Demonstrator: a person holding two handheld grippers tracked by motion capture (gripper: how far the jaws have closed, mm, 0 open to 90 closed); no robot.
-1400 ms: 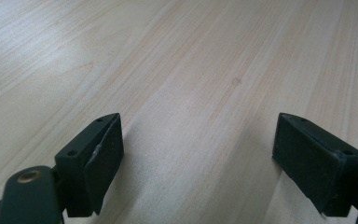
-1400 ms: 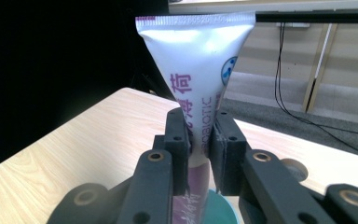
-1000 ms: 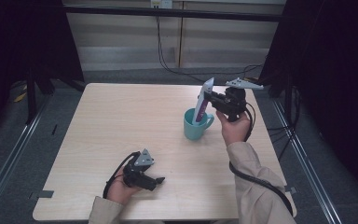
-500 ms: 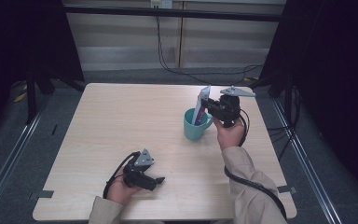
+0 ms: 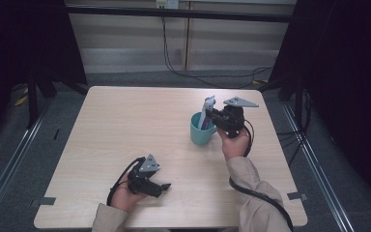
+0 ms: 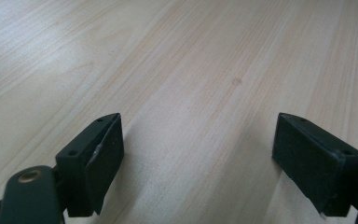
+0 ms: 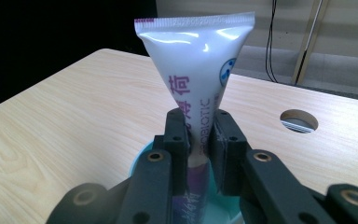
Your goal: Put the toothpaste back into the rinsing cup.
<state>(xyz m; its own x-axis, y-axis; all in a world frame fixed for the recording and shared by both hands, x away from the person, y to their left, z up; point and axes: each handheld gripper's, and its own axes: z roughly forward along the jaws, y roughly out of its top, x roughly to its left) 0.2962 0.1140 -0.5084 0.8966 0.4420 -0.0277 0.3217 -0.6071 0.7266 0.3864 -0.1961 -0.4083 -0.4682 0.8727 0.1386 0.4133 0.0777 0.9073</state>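
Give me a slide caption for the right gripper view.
Right gripper clamps a white toothpaste tube upright over a teal cup.

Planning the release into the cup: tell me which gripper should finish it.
Right. The right gripper is shut on the toothpaste tube, whose lower end is inside the teal cup. The left gripper rests open, far off.

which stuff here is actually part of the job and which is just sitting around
In the job:
- toothpaste tube, crimped end up, lower end inside the cup
- teal cup
- right gripper, shut on the tube

Just there:
- left gripper, open, low over bare wood near the front edge
- table
- round cable hole in the tabletop
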